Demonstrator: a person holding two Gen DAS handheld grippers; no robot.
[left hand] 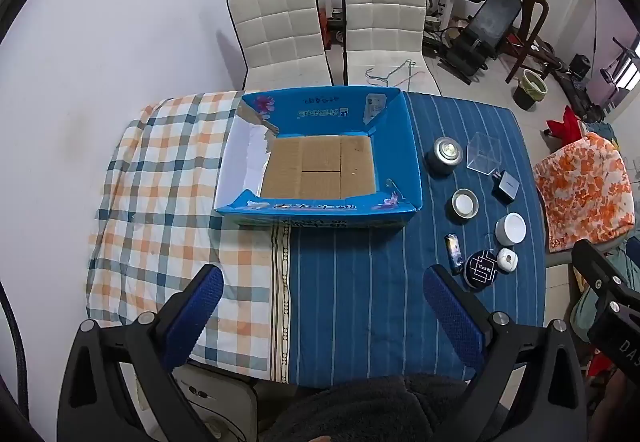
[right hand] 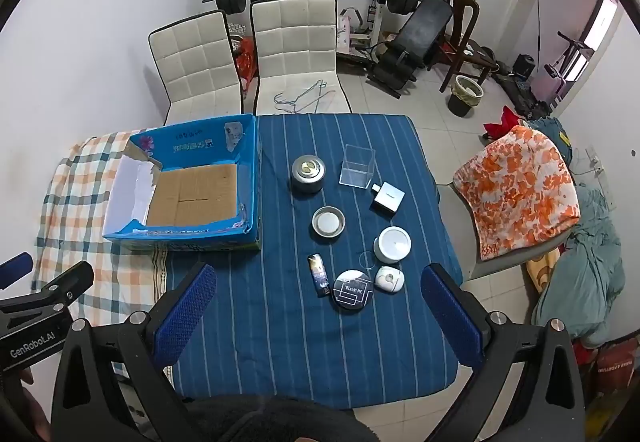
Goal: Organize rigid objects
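Observation:
An open blue cardboard box [left hand: 412, 146] [right hand: 250, 178] with a bare brown bottom stands on the table. To its right on the blue striped cloth lie a metal tin [right hand: 307, 173], a clear plastic cube [right hand: 357, 166], a white charger [right hand: 387, 197], a shallow metal lid [right hand: 328, 222], a white round jar [right hand: 393, 243], a small dark lighter [right hand: 318, 275], a black round case [right hand: 353, 290] and a small white oval case [right hand: 389, 279]. My left gripper [left hand: 322, 292] is open and empty above the near table edge. My right gripper [right hand: 318, 292] is open and empty, above the lighter and black case.
Two white padded chairs [right hand: 294, 54] stand behind the table, one with wire hangers on its seat. A checked cloth [left hand: 160, 178] covers the table's left part. An orange-patterned cloth [right hand: 520, 186] drapes a chair on the right. Gym gear lines the back wall.

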